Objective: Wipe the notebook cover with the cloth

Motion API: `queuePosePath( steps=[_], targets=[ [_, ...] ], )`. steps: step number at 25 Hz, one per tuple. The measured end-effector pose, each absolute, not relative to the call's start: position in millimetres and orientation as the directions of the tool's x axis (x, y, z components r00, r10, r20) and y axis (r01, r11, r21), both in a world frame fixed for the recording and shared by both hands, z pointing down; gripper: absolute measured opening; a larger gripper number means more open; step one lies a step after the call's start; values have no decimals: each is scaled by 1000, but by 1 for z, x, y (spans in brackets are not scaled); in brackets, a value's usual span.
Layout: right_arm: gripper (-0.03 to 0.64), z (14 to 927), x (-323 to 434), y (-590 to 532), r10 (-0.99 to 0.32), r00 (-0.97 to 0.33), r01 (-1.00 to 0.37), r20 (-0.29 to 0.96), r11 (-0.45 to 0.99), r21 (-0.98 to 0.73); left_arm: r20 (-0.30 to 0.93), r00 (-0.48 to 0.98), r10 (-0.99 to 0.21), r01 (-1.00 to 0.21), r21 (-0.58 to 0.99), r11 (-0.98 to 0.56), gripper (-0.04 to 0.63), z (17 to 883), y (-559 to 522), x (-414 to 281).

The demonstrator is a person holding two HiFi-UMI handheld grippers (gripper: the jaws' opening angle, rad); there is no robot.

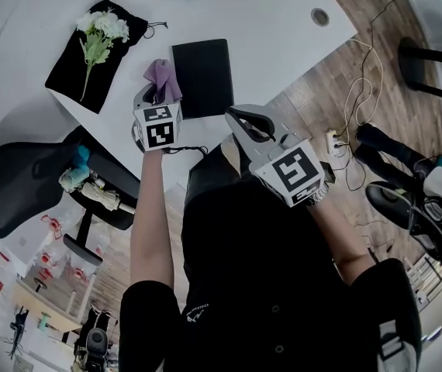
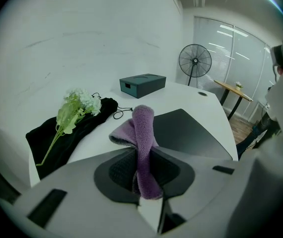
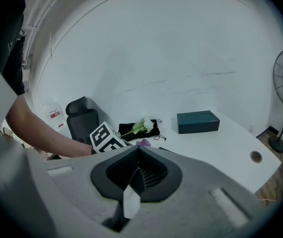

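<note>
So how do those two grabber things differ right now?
The left gripper is clamped on a purple cloth; the right gripper is shut on nothing. The left reaches over the table beside the black notebook; the right hangs short of it. Both carry marker cubes.

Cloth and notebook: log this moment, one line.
left gripper shut on cloth | right gripper shut, empty | notebook flat on table

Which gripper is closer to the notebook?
Left. The left gripper, holding the cloth, is beside the notebook's left edge; the right gripper sits farther back, off its near corner.
</note>
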State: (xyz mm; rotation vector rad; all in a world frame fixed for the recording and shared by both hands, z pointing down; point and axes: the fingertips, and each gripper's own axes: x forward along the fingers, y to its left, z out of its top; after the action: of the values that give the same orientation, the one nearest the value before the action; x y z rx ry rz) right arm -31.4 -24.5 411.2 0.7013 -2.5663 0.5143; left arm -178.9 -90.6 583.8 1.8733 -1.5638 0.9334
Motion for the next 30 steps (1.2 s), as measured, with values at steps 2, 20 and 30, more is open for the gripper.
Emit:
queuePosePath(
  steps=[2, 20, 30],
  targets=[
    [3, 411, -28, -25, -390, -777, -554, 494, 796, -243, 768, 86, -634, -984, -32, -173, 67, 577, -88, -182],
    [3, 407, 5, -45, -393, -782, -552, 484, 797, -245, 610, 283, -740, -957, 131, -258, 67, 478, -84, -108],
    [3, 406, 22, -56, -423, -766, -583, 484, 774, -246, 657, 425, -623, -894, 195, -404, 67, 505, -60, -28]
  ],
)
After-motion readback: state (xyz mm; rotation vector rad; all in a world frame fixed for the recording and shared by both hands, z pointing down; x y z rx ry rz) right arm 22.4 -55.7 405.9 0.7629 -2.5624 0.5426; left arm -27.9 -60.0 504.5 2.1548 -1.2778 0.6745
